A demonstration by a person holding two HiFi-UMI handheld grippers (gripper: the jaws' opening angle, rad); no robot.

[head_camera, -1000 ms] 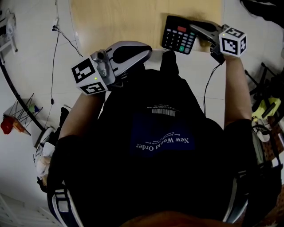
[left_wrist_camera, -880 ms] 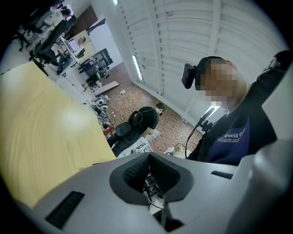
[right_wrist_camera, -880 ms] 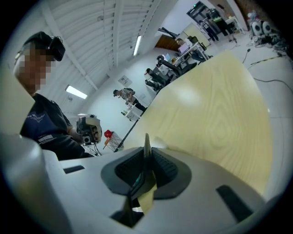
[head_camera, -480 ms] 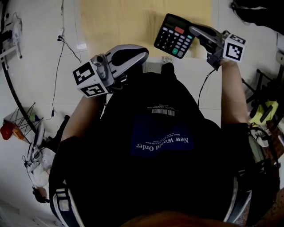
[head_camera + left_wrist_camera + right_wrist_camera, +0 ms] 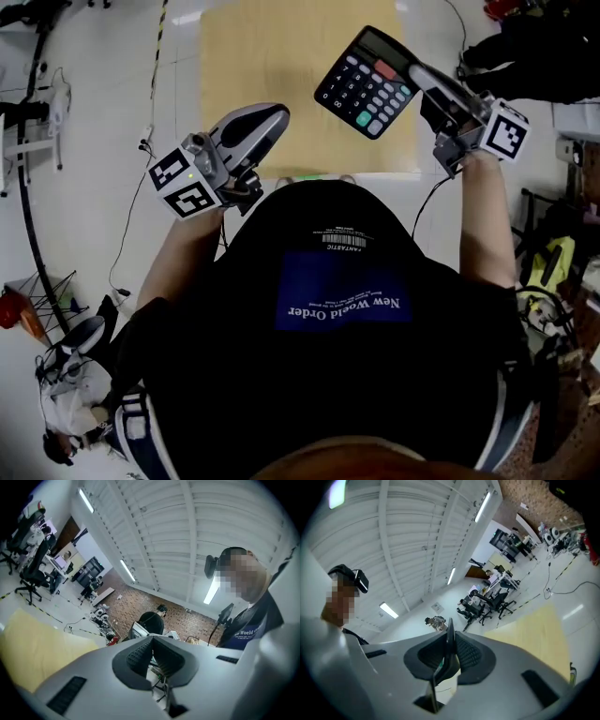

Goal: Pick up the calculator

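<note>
A pale wood counter (image 5: 272, 66) stands on a light floor (image 5: 94, 141), seen from above past the person's black shirt (image 5: 216, 375). Nearest, at the left, the left gripper (image 5: 274, 117) hangs beside the chest, short of the counter's near edge. Its jaws are pressed together with nothing between them.

At the right, the right gripper (image 5: 420, 77) is clamped on the calculator (image 5: 367, 82), biting its right-hand edge. In the right gripper view the casing runs edge-on between the pads. The calculator is off the counter, in the air over its right part, keys up and tilted. Most of its body juts out to the left beyond the jaws. Farther off, that view shows office chairs (image 5: 487, 604) well away.

The lift looks all but done. The grip is on one edge only, so I judge the long overhang will want to sag or pivot. It seems best to hold the squeeze firm, carry the wrist level and avoid any quick swing. The left gripper has no need to join in unless the casing starts to slip.
</note>
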